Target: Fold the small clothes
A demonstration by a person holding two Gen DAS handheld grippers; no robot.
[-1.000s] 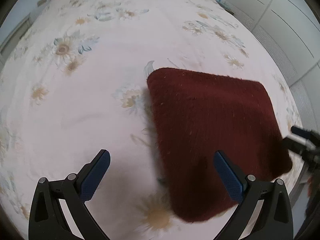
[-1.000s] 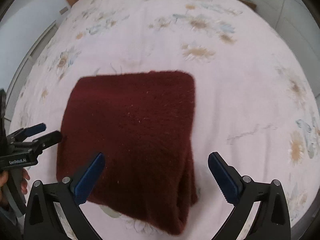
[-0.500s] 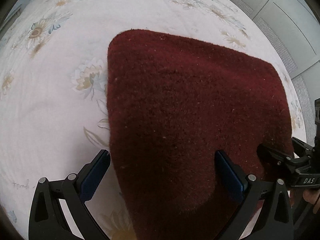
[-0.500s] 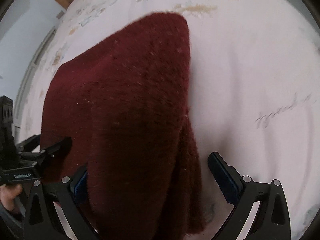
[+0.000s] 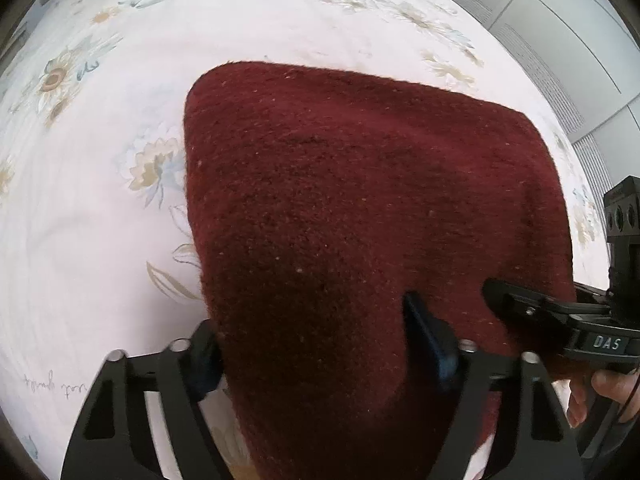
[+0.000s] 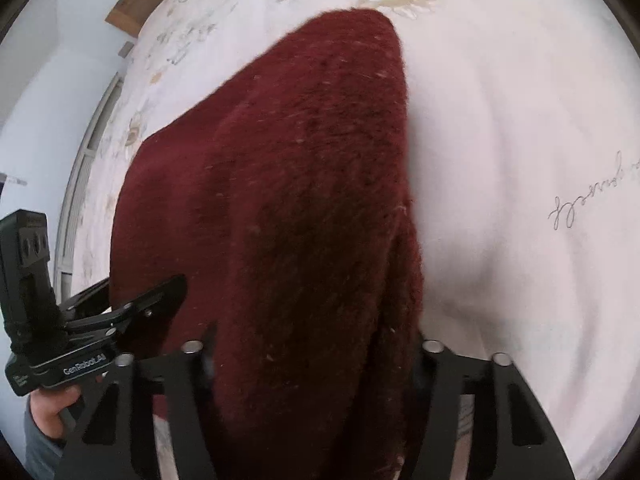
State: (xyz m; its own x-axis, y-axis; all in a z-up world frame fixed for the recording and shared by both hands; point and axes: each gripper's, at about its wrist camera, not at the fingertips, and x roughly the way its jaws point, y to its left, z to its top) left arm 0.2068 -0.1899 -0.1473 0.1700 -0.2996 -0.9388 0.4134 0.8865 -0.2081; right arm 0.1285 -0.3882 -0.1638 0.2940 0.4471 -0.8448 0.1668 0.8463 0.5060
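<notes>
Your left gripper point(image 5: 316, 340) and right gripper point(image 6: 312, 348) have just been closing, and both now pinch the near edge of the dark red knit point(image 5: 360, 200), already folded on the floral bedsheet point(image 5: 100, 220). 1 more fold looks left.

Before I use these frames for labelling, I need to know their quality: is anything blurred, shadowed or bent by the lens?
Left wrist view: sharp centre; dark shadow on the maroon garment near the left gripper; fisheye bows the floral bedsheet and blackens the corners. Right wrist view: softer, garment fuzzy, shadowed near the right gripper; same bowing.
</notes>
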